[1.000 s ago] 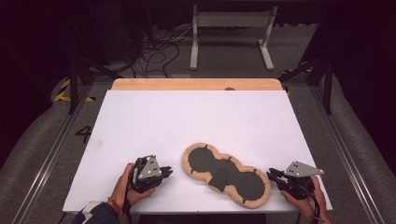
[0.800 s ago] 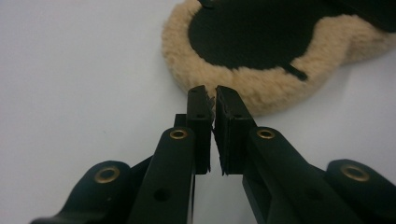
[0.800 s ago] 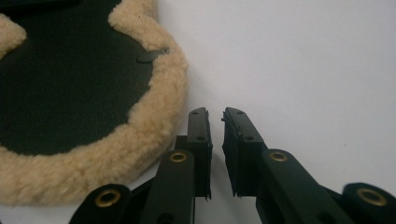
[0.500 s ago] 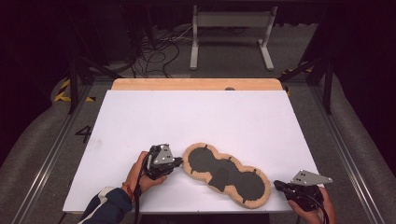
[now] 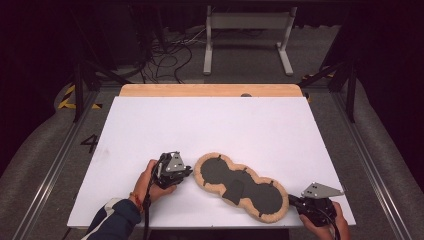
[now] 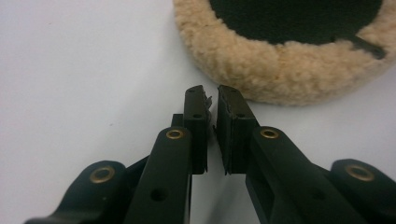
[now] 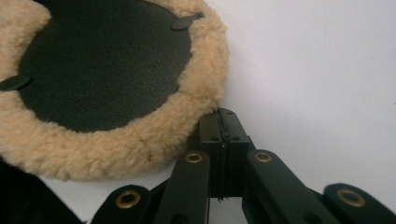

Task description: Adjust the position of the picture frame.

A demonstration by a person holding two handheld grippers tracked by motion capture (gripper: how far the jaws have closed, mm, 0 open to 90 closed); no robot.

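A long peanut-shaped pad (image 5: 252, 192) with a tan fleece rim and black faces lies flat near the front of the white table (image 5: 210, 125). My left gripper (image 5: 191, 172) is at the pad's left end. In the left gripper view its jaws (image 6: 212, 93) stand almost together with nothing between them, tips just short of the fleece (image 6: 280, 74). My right gripper (image 5: 291, 200) is at the pad's right end near the table's front edge. In the right gripper view its pads (image 7: 223, 114) are pressed together, tips against the fleece rim (image 7: 116, 144).
A wooden strip (image 5: 210, 90) runs along the table's far edge. Beyond it on the floor stand a grey metal frame (image 5: 247, 30) and loose cables (image 5: 170, 50). Metal rails (image 5: 50, 170) flank the table on both sides.
My left gripper has moved forward and to the right, up to the pad's left end. The right gripper has stayed at the pad's right end.
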